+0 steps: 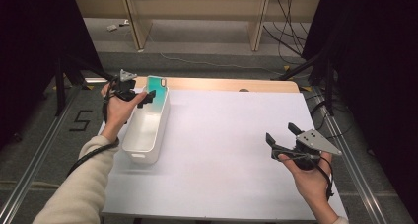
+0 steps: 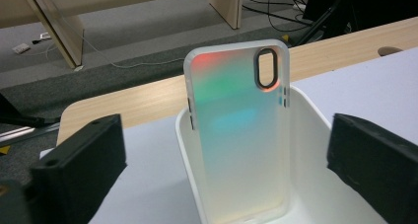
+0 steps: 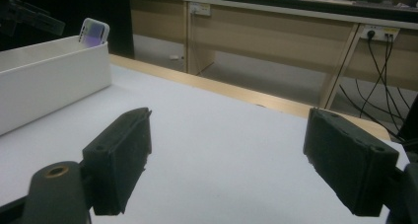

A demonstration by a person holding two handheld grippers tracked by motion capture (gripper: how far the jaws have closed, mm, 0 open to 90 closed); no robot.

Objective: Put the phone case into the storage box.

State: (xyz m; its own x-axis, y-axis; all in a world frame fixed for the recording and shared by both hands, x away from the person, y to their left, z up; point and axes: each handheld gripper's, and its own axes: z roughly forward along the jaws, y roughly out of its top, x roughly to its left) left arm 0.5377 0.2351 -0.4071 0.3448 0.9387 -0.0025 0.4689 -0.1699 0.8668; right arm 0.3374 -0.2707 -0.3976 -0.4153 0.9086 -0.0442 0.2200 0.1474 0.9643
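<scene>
From the high view we see a white surface [image 1: 222, 150] with a long white bin [image 1: 148, 130] standing along its left edge. A phone case [image 1: 157, 92] with an iridescent back stands upright against the far end wall of the bin, its top rising above the rim. The left gripper [image 1: 146, 98] sits at that far end, just beside the case, its jaws spread on either side without pressing on it. The right gripper [image 1: 281, 133] hovers near the right edge of the surface, well apart from the bin, with its jaws released and nothing between them.

In the left gripper view we look straight at the phone case [image 2: 239, 130]: it leans nearly upright inside the bin [image 2: 310, 150], camera cutout at the top right, green and red tints across its back. The two black jaws stand wide at either side of it, clear of its edges, so the case is released.

In the right gripper view the jaws are spread wide over bare surface [image 3: 222, 145]. Farther off, toward the left, we see the bin [image 3: 49, 86] and the top of the phone case [image 3: 93, 32] above its rim, with part of the left gripper [image 3: 29, 17] beside it.
</scene>
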